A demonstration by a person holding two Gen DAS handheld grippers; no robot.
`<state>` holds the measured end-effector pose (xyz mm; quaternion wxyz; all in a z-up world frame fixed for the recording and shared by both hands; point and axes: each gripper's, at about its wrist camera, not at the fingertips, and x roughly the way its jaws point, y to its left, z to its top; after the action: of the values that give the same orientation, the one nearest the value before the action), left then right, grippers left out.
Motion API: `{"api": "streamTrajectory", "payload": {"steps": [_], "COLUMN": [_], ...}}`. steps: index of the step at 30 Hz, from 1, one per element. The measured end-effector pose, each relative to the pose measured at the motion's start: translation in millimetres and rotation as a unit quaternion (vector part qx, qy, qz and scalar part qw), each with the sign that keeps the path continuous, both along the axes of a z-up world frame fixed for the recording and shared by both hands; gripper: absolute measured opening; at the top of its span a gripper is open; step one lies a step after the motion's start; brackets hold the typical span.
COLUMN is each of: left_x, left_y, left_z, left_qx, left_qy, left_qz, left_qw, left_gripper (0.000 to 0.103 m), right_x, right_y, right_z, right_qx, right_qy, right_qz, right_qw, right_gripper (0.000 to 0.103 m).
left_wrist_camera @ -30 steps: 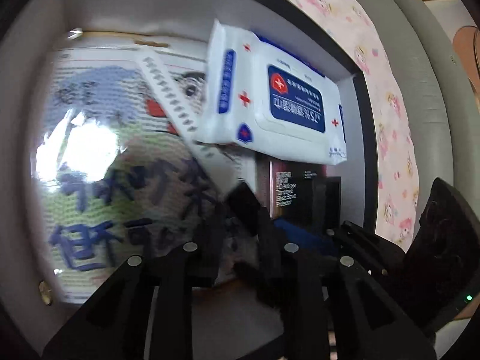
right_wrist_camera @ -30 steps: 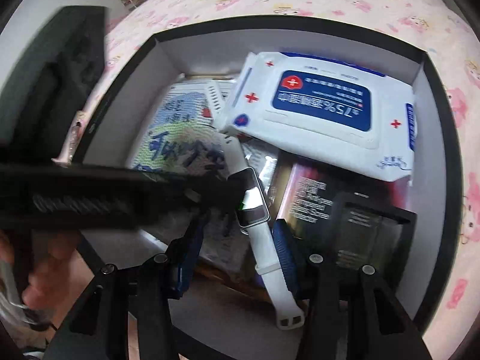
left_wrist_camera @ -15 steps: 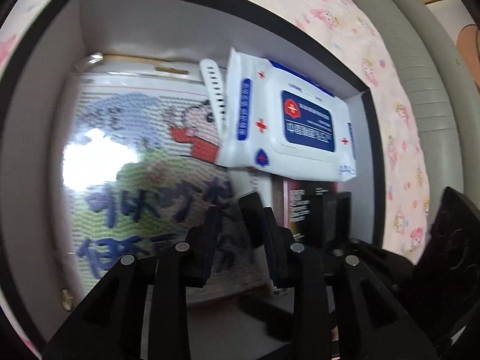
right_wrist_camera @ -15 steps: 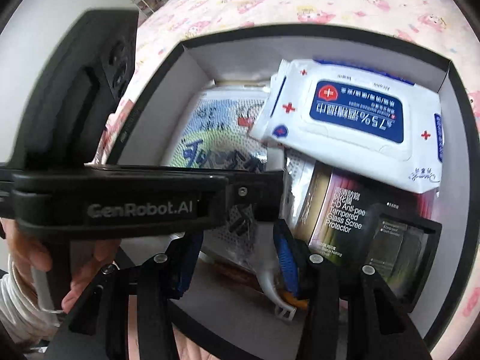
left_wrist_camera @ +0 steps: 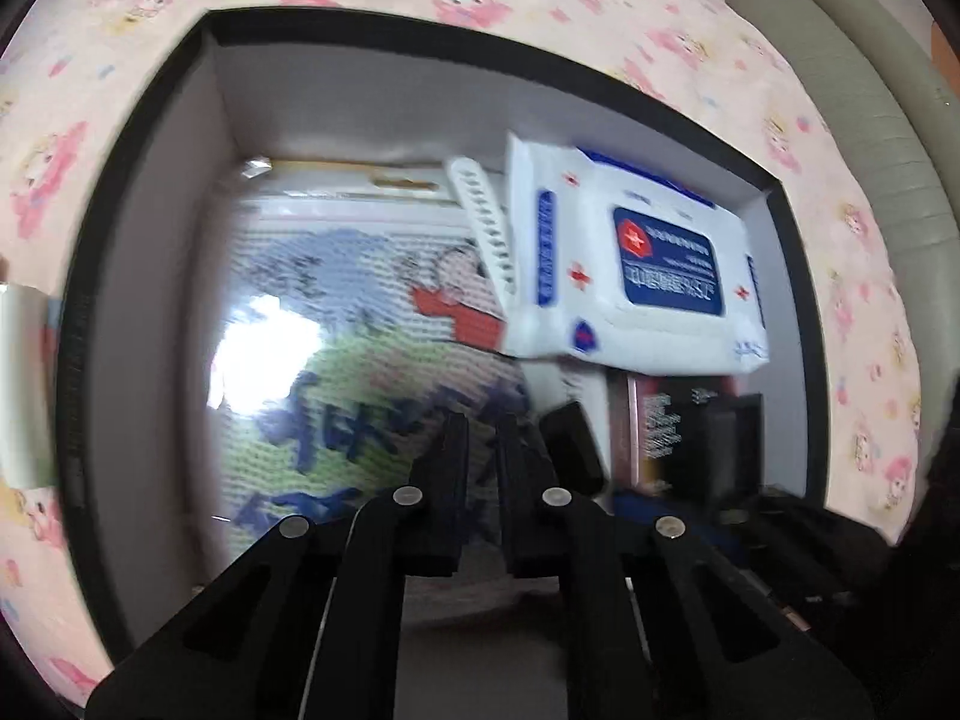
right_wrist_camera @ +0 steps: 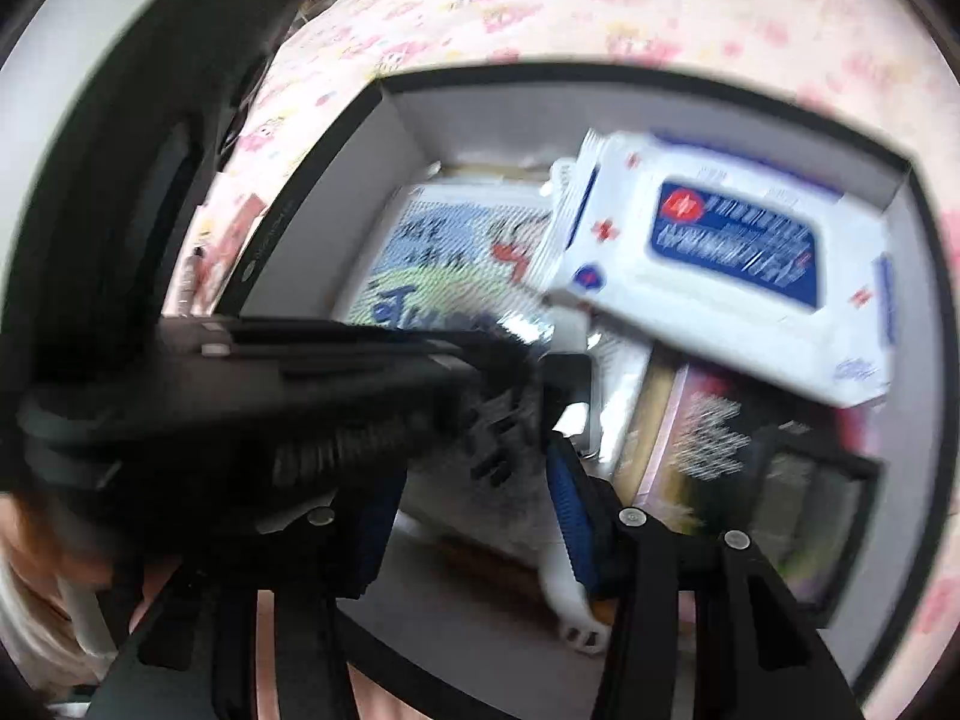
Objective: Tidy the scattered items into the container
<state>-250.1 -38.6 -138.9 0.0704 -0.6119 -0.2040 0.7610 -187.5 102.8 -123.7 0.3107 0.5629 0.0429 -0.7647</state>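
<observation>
One container [left_wrist_camera: 144, 276], a black-rimmed box with grey inner walls, is sitting on a pink cartoon-print bedsheet [left_wrist_camera: 600, 18] and is holding four things: one white wet-wipes pack [left_wrist_camera: 624, 276] with a blue label and red crosses, one glossy cartoon-printed packet [left_wrist_camera: 336, 324] lying flat along the left side, one dark screen-protector box [left_wrist_camera: 690, 438] at the right, and one white smartwatch [left_wrist_camera: 480, 222] whose perforated strap is poking out from under the wipes pack. The wipes pack is lying tilted on top of the others, touching the far wall. The left gripper [left_wrist_camera: 480, 438] is hovering over the packet with its jaws brought together on nothing. The right gripper [right_wrist_camera: 474, 498] is standing half open, its blue pads either side of the watch's lower strap; blur is hiding whether they are touching it. A second ago the left claw was reaching deep beside the watch; now it is sitting higher, showing the whole box rim, and in the right view it is crossing further in front.
</observation>
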Motion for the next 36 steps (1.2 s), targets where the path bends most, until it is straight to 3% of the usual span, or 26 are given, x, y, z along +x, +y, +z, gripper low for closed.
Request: {"api": "streamTrajectory", "payload": {"steps": [2, 5, 7, 10, 13, 16, 22, 25, 27, 29, 32, 36], "left_x": [0.4, 1.0, 2.8, -3.8, -9.9, -10.8, -12.5, -12.5, -13.2, -12.7, -12.2, -21.4], "left_y": [-4.9, 5.2, 16.0, 23.6, 35.6, 42.9, 29.4, 6.0, 0.5, 4.0, 13.6, 31.6], "left_z": [-1.9, -1.4, 0.2, -8.2, -5.4, 0.1, 1.0, -0.3, -1.0, 0.1, 0.5, -10.2], "left_qx": [0.038, 0.048, 0.042, 0.023, -0.048, -0.133, -0.215, -0.119, -0.063, -0.058, -0.079, -0.06], "left_qy": [-0.011, -0.014, -0.015, -0.01, 0.005, 0.028, 0.042, 0.021, 0.011, 0.017, 0.019, 0.005], "left_qz": [-0.004, -0.03, -0.046, -0.062, -0.08, -0.096, -0.093, -0.073, -0.072, -0.085, -0.093, -0.08], "left_qw": [0.9992, 0.9983, 0.998, 0.9978, 0.9956, 0.986, 0.9714, 0.99, 0.9953, 0.9945, 0.9924, 0.995], "left_gripper": [0.008, 0.013, 0.035, 0.041, 0.041, 0.041, 0.04, 0.04, 0.041, 0.041, 0.042, 0.042], "right_x": [-1.6, -8.3, -12.9, -17.8, -31.2, -32.3, -24.4, -14.6, -10.5, -7.7, -7.7, -13.8], "right_y": [10.9, 30.4, 33.8, 36.8, 36.2, 45.2, 50.0, 45.1, 38.2, 31.1, 25.2, 23.7], "right_z": [7.6, 11.6, 10.9, 13.0, 21.3, 27.8, 28.2, 24.0, 17.1, 11.2, 4.4, 2.6], "right_qx": [-0.004, 0.018, 0.049, 0.087, 0.123, 0.143, 0.139, 0.159, 0.174, 0.183, 0.208, 0.183], "right_qy": [0.018, 0.043, 0.062, 0.093, 0.12, 0.125, 0.115, 0.119, 0.119, 0.116, 0.116, 0.091], "right_qz": [-0.022, -0.069, -0.088, -0.105, -0.115, -0.113, -0.087, -0.065, -0.047, -0.029, -0.02, -0.012], "right_qw": [1.0, 0.997, 0.993, 0.986, 0.978, 0.975, 0.98, 0.978, 0.976, 0.976, 0.971, 0.979], "right_gripper": [0.045, 0.045, 0.045, 0.045, 0.045, 0.045, 0.045, 0.045, 0.045, 0.045, 0.045, 0.046]}}
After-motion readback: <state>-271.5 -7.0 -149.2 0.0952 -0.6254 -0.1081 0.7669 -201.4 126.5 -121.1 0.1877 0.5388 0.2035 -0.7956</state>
